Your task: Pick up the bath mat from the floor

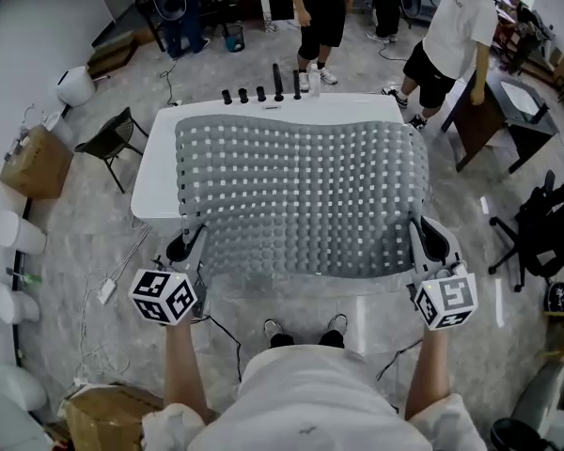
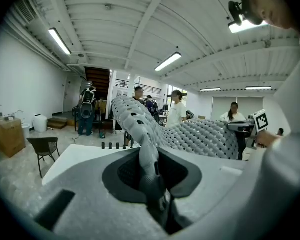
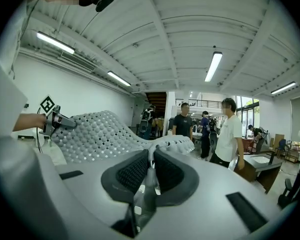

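Observation:
The grey bath mat (image 1: 301, 191), covered in rows of small holes, is held up off the floor and spread flat between my two grippers. My left gripper (image 1: 190, 245) is shut on its near left corner, and my right gripper (image 1: 427, 242) is shut on its near right corner. In the left gripper view the mat (image 2: 200, 136) runs from the pinched jaws away to the right; in the right gripper view the mat (image 3: 95, 134) runs off to the left. Its far edge hangs over a white table (image 1: 160, 172).
A row of small black posts (image 1: 260, 93) stands at the table's far edge. A black chair (image 1: 111, 139) and a cardboard box (image 1: 36, 163) are to the left, a desk (image 1: 522, 111) and office chair (image 1: 545, 228) to the right. People (image 1: 451, 31) stand beyond. Cables (image 1: 103, 294) lie on the floor.

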`<state>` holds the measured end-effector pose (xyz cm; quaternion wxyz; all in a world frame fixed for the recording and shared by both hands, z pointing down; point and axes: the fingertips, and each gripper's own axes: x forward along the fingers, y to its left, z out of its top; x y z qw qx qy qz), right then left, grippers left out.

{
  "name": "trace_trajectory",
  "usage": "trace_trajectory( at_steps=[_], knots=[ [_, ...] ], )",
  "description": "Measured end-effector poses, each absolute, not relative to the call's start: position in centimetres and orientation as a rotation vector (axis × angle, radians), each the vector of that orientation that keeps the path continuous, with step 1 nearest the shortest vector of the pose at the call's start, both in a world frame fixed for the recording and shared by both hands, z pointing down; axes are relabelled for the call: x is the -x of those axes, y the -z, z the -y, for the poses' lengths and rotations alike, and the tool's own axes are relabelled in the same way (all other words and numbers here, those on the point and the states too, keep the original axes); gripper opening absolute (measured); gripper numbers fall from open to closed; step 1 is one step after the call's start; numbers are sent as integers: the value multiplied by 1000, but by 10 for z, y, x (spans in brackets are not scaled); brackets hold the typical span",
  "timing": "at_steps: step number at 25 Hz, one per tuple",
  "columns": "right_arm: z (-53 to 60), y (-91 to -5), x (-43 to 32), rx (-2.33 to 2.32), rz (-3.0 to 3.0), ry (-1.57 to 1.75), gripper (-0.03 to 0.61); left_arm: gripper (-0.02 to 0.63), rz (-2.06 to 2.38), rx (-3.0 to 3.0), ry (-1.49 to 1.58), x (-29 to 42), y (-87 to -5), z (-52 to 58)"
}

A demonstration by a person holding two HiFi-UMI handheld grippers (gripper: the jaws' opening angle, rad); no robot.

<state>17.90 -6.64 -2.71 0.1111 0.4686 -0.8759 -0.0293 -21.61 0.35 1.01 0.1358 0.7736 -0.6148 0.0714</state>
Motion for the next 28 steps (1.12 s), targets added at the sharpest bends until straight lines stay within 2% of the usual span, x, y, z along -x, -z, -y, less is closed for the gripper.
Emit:
trace_trajectory(
  at_steps=[28],
  knots=[
    [60, 42, -192, -1448, 2535, 250, 40, 64, 1869, -2196, -217, 228, 3, -16]
  ],
)
